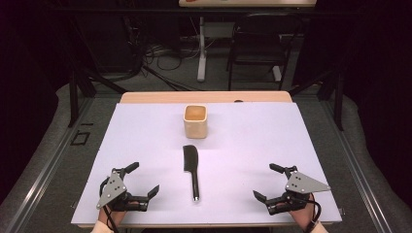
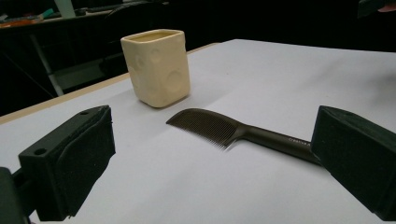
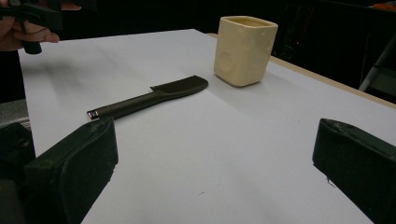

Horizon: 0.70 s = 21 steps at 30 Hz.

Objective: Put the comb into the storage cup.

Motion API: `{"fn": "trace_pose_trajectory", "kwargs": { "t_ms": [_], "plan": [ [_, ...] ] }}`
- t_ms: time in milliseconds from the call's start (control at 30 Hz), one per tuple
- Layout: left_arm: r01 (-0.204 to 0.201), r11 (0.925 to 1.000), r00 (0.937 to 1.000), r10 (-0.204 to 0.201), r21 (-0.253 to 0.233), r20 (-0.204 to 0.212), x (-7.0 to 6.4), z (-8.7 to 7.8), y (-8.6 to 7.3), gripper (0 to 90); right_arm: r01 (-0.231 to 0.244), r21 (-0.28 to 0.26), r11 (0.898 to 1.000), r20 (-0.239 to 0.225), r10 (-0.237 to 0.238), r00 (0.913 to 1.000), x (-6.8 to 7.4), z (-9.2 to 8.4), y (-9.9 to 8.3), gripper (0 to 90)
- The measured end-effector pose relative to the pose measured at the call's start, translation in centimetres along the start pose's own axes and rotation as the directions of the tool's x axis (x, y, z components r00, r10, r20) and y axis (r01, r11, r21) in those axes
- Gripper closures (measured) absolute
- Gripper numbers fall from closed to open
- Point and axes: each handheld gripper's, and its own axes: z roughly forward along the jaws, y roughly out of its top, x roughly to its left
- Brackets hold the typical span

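Note:
A black comb (image 1: 191, 167) lies flat in the middle of the white table (image 1: 252, 145), its handle toward the near edge. Behind it stands a cream square cup (image 1: 196, 121), upright and hollow. My left gripper (image 1: 143, 178) rests at the near left, open, nothing between its pads. My right gripper (image 1: 267, 180) sits at the near right, likewise open and bare. In the left gripper view the comb (image 2: 229, 129) lies ahead with its teeth facing me, the cup (image 2: 158, 66) beyond. The right gripper view has the comb (image 3: 154, 97) left of centre and the cup (image 3: 244, 50) farther back.
A wooden strip (image 1: 204, 97) edges the table's far side. Beyond it are a black chair (image 1: 257, 48), a white table leg (image 1: 201, 53) and cables on the floor. Metal rails (image 1: 43, 165) run along both sides of the table.

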Motion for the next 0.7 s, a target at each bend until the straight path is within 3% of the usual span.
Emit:
{"fn": "trace_pose_trajectory", "kwargs": {
  "t_ms": [400, 700],
  "plan": [
    [-0.019, 0.9996, 0.9984, 0.018, 0.023, 0.054, -0.6, 1.3, 0.5, 0.0, 0.001, 0.005, 1.000, -0.008, -0.001, 1.0000, 0.1, 0.1, 0.0, 0.0],
    [-0.001, 0.9999, 0.9963, 0.000, 0.015, 0.086, -0.9, 2.1, 0.9, 0.0, -0.007, 0.013, 1.000, -0.017, 0.007, 0.9998, 0.1, 0.2, -0.1, 0.0]
  ]
}}
